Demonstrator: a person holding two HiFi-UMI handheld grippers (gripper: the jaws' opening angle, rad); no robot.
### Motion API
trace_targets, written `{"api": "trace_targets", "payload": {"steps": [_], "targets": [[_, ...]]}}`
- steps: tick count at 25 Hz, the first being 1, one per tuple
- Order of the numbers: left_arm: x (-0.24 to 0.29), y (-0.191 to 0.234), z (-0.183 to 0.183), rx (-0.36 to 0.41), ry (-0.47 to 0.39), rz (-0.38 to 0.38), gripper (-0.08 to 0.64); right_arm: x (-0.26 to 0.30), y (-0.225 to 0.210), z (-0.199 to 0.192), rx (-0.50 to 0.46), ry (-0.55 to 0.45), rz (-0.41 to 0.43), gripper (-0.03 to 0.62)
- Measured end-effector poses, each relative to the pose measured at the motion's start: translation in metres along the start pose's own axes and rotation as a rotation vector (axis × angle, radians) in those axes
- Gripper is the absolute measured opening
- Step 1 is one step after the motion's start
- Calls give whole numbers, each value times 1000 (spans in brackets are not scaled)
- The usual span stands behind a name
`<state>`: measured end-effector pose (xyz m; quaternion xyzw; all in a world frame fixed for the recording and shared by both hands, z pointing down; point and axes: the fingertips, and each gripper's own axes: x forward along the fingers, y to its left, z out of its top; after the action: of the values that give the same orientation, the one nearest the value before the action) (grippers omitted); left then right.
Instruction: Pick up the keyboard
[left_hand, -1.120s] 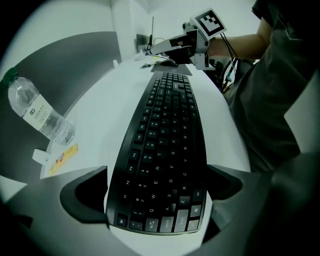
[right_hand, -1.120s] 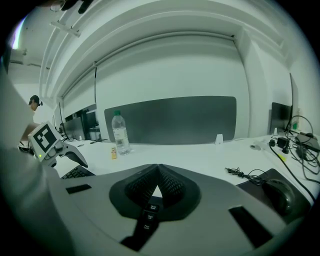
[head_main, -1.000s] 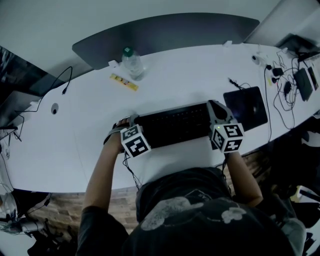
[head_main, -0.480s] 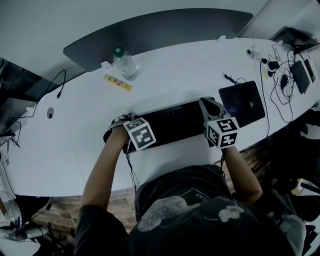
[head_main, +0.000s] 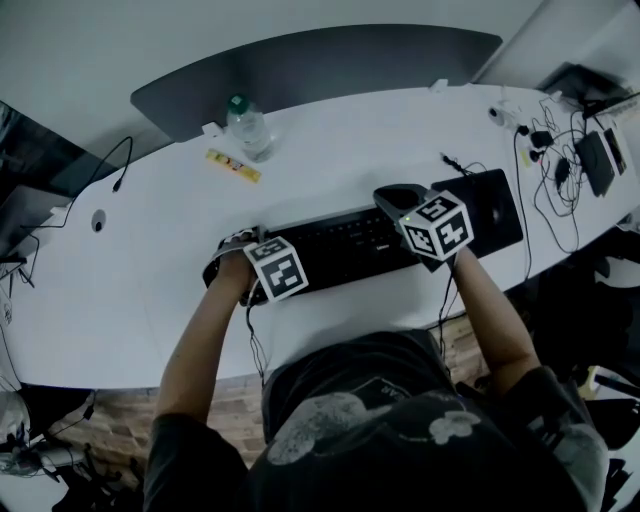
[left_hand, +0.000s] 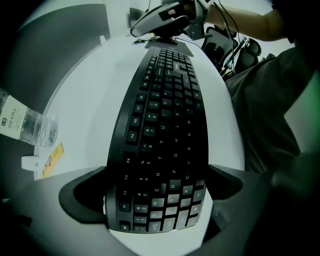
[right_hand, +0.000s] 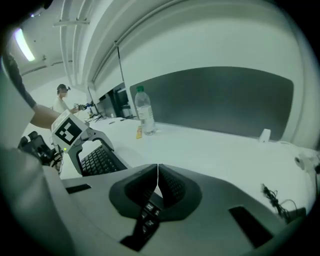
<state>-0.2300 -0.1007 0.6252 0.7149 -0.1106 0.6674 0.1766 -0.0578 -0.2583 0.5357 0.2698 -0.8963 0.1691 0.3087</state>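
The white table (head_main: 150, 200) carries the black keyboard (head_main: 345, 248) along its near part, just in front of the person. The left claw (left_hand: 157, 195) stands wide, its jaws pressed on the front and back edges of the keyboard's left end. The right claw (right_hand: 158, 180) is closed tight on nothing, over the keyboard's right end.

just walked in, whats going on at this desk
A person at a white table is handling a black keyboard with a hand-held gripper in each hand. The left gripper points down over the keyboard's left end, its jaws against both long edges. The right gripper is shut with nothing between its jaws, angled over the right end. The keyboard looks to lie on the table, not yet lifted.
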Motion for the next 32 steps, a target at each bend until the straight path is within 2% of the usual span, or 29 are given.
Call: {"api": "trace_targets", "payload": {"steps": [1,3,6,8,12,16,22,25,28,32], "targets": [[-1,0,0,1,-1,6,591,5,1,0,-18,42,64,20],[-2,0,1,3,-5,18,591,14,7,-4,-61,158,230,120],[-4,0,0,2,-5,45,591,25,27,-20,-136,376,511,194],[-5,0,1,1,-6,62,591,32,39,-32,-157,515,648,247],[-7,0,2,2,-9,79,591,47,49,-55,-158,759,790,252],[-8,-1,2,2,-10,101,591,43,66,-65,-115,934,938,239],[-10,-3,3,19,-17,144,590,34,81,-80,-138,1115,1092,152],[-9,-3,3,30,-7,140,591,31,83,-84,-150,1187,1108,143],[-8,-4,3,35,-9,132,590,32,84,-86,-170,1193,1091,130],[-12,-5,4,53,-17,151,589,26,85,-87,-203,1138,1072,121]]}}
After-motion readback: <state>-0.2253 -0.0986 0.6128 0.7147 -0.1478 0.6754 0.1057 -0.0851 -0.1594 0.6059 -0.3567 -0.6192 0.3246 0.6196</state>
